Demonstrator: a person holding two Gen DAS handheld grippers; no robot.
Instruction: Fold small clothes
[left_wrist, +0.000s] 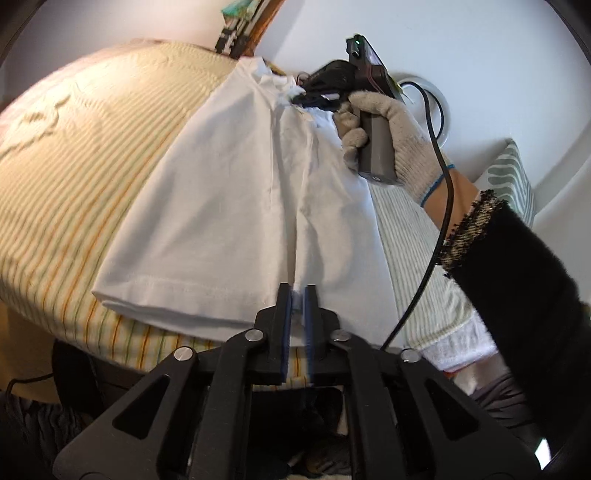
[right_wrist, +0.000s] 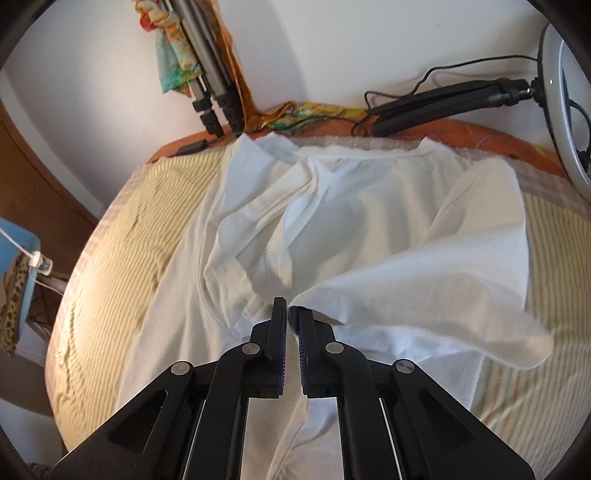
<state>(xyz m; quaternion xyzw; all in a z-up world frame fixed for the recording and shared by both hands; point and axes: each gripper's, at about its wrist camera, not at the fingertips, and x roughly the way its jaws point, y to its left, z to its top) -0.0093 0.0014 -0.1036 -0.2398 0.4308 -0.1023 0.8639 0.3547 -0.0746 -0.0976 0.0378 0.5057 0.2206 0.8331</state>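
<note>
White cotton T-shirt (right_wrist: 369, 229) spread flat on striped yellow-green bedspread (left_wrist: 74, 192), soft, thin, wrinkled near ribbed collar. Left tongs (left_wrist: 300, 295) clenched on bottom hem, fabric pinched between blue pads. Right tongs (right_wrist: 291, 314) clenched on sleeve edge by collar, sleeve lifted and draped over shirt body; gloved hand (left_wrist: 388, 133) on grey handle. Fold in progress, probably side third going inward. Best done keeping both grips level, pulling hem and shoulder together in one line, laying edge straight, smoothing slack cloth before letting go. Limp fabric, likely to bunch.
</note>
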